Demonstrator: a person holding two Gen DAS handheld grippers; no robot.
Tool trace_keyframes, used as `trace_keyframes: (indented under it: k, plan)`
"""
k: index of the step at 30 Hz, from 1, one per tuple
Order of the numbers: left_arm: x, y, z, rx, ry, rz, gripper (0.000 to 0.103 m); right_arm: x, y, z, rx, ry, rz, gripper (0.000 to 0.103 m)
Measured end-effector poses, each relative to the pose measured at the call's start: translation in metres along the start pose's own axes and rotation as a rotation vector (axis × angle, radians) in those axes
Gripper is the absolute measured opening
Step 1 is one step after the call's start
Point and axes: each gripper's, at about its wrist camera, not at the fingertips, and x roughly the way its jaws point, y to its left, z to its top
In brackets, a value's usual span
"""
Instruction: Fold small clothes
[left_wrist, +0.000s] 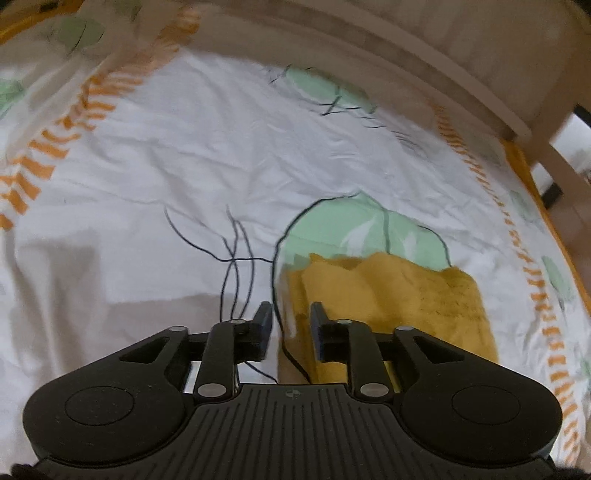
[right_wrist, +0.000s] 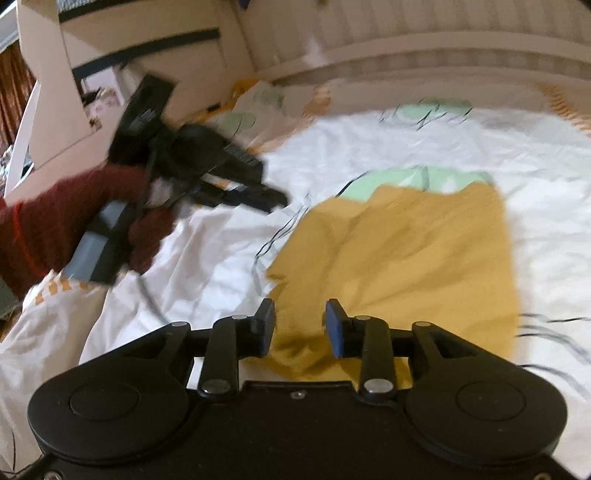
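Observation:
A mustard-yellow garment (left_wrist: 399, 295) lies flat on the white printed bedsheet (left_wrist: 184, 147), its far edge wavy. My left gripper (left_wrist: 291, 321) hovers over the garment's left edge with its jaws apart and no cloth pinched between the pads. In the right wrist view the same garment (right_wrist: 406, 251) spreads ahead. My right gripper (right_wrist: 300, 323) is open above its near edge, with fabric showing below the gap. The left gripper (right_wrist: 275, 203) also appears there, blurred, held by a hand in a dark red sleeve (right_wrist: 55, 221) to the left of the garment.
The sheet (right_wrist: 369, 147) has green leaf prints and an orange dashed border. A beige padded headboard (left_wrist: 406, 55) runs along the far side. A cardboard box (right_wrist: 147, 48) stands at the back left, and a pale wooden frame (left_wrist: 561, 162) is at the right.

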Motion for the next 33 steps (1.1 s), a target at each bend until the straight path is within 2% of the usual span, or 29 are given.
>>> trace_keyframes:
  k: [2,10,13,17,21,25,28,33]
  plan:
    - [-0.009,-0.008,-0.008,0.037,-0.004,-0.009,0.026,-0.007,-0.007,0.002,0.014,-0.013,-0.023,0.046]
    - [-0.022,-0.047,-0.065,0.106,0.053,-0.142,0.03,-0.014,-0.025,-0.003,0.032,-0.005,-0.09,0.046]
    - [-0.02,-0.057,-0.083,0.155,0.051,-0.13,0.03,-0.011,-0.024,-0.005,0.03,0.008,-0.099,0.046]
    - [-0.01,-0.056,-0.099,0.15,0.092,-0.123,0.03,-0.016,-0.027,-0.012,0.025,0.015,-0.108,0.046]
    - [-0.008,-0.05,-0.105,0.113,0.097,-0.126,0.031,-0.015,-0.033,-0.014,0.036,0.021,-0.112,0.046]
    - [-0.007,-0.046,-0.102,0.026,0.076,-0.123,0.031,-0.018,-0.035,-0.015,0.036,0.014,-0.114,0.046]
    - [-0.01,-0.048,-0.097,0.03,0.04,-0.102,0.032,-0.02,-0.039,-0.016,0.04,0.009,-0.12,0.046]
    - [0.002,-0.051,-0.09,0.028,0.045,-0.077,0.032,-0.021,-0.044,-0.018,0.053,0.01,-0.12,0.046]
